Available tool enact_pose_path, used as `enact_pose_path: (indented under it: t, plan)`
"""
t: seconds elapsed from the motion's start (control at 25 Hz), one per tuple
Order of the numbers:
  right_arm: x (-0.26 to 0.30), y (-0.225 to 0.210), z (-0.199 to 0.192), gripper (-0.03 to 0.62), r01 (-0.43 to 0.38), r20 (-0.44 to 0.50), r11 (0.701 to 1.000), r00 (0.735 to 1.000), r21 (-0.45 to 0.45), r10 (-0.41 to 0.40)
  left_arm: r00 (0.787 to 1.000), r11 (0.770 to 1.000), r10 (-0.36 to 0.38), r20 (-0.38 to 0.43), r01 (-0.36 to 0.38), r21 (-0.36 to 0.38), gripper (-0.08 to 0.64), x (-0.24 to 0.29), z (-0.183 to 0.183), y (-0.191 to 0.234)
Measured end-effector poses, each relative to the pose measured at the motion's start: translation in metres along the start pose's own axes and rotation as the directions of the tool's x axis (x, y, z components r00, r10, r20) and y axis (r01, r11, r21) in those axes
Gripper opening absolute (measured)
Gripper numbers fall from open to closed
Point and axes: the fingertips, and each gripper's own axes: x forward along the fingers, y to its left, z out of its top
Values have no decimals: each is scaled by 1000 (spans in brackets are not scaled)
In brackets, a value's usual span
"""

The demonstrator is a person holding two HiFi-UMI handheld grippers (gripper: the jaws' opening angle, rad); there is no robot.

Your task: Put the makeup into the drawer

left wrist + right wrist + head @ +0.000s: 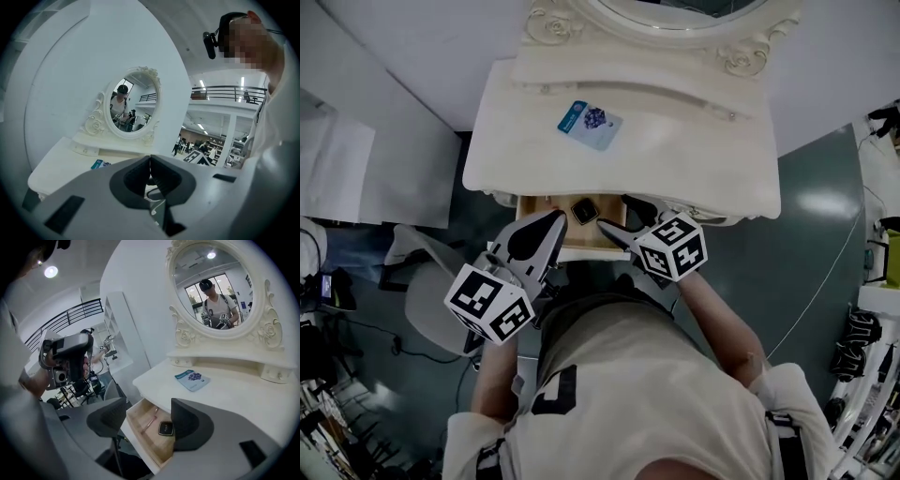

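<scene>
The wooden drawer (540, 203) under the white dressing table's front edge stands pulled out. In it lie a black square compact (584, 210) (166, 428) and a slim pink stick (150, 420). A blue makeup packet (591, 122) (192, 379) (97, 164) lies flat on the tabletop (694, 159). My right gripper (617, 217) (147, 404) hangs open just above the drawer's right part, holding nothing. My left gripper (556, 220) (150, 158) is shut and empty, raised at the drawer's left front corner.
An oval mirror (213, 289) in an ornate white frame stands at the back of the table. A grey chair (427, 300) stands to my left on the dark floor. White wall panels close the space behind the table.
</scene>
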Motion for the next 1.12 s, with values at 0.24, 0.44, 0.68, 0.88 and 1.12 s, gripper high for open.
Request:
enact_pose_path:
  t: [0.24, 0.44, 0.68, 0.88, 1.12]
  plan:
    - [10, 0, 6, 313, 25, -11, 1000, 1000, 9, -25, 999, 999, -36, 5, 36, -13, 58, -1, 5, 18]
    - [21, 1, 8, 313, 57, -27, 998, 998, 32, -56, 996, 996, -91, -5, 90, -25, 58, -1, 9, 32]
    - [36, -8, 22, 313, 101, -35, 995, 994, 24, -100, 987, 986, -159, -23, 158, -48, 58, 1, 14, 50]
    - [61, -39, 34, 314, 116, -85, 990, 989, -79, -122, 985, 983, -173, -24, 171, -64, 58, 6, 13, 53]
    - [113, -86, 33, 314, 58, -229, 964, 966, -258, -119, 992, 990, -124, -32, 121, -74, 58, 13, 12, 55]
